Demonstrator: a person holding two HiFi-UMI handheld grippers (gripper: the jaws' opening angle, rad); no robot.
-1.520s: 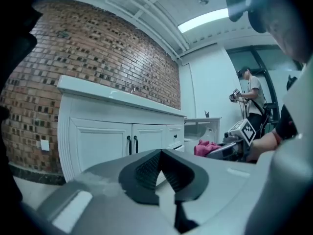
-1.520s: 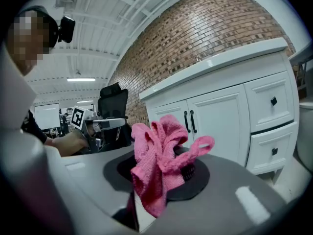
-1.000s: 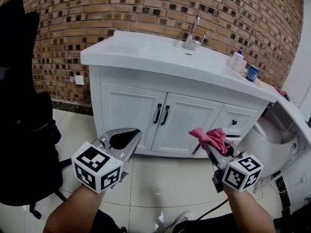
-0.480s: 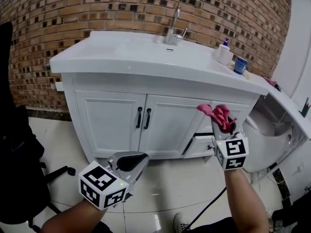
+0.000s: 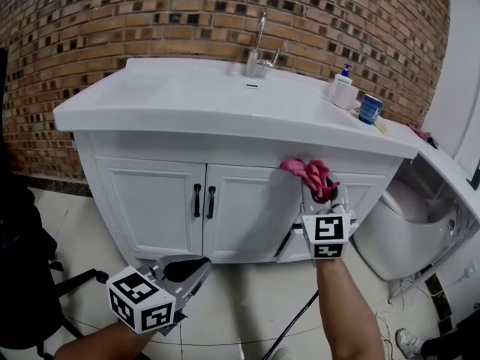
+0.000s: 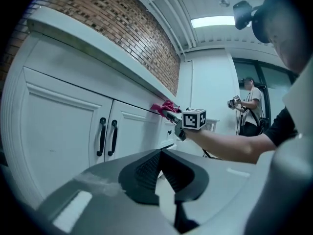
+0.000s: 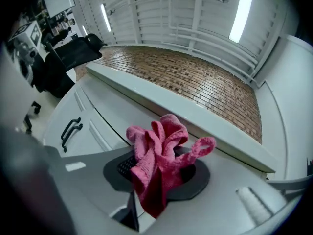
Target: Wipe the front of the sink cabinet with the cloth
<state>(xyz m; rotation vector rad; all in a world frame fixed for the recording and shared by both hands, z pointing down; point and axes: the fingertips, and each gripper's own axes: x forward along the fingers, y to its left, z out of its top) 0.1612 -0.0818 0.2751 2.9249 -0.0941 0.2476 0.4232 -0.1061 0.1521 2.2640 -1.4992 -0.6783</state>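
Up under the worktop's (image 5: 187, 96) front edge, right of the two black door handles (image 5: 202, 200), the pink cloth (image 5: 308, 175) sits bunched at the top rail of the white cabinet (image 5: 150, 201); whether it touches the rail is hard to tell. The right gripper (image 5: 323, 191) has its jaws clamped on the cloth. The left gripper (image 5: 187, 270) hangs low, well apart from the doors, with its jaws together and nothing between them. A faucet (image 5: 257, 51) stands at the worktop's back edge.
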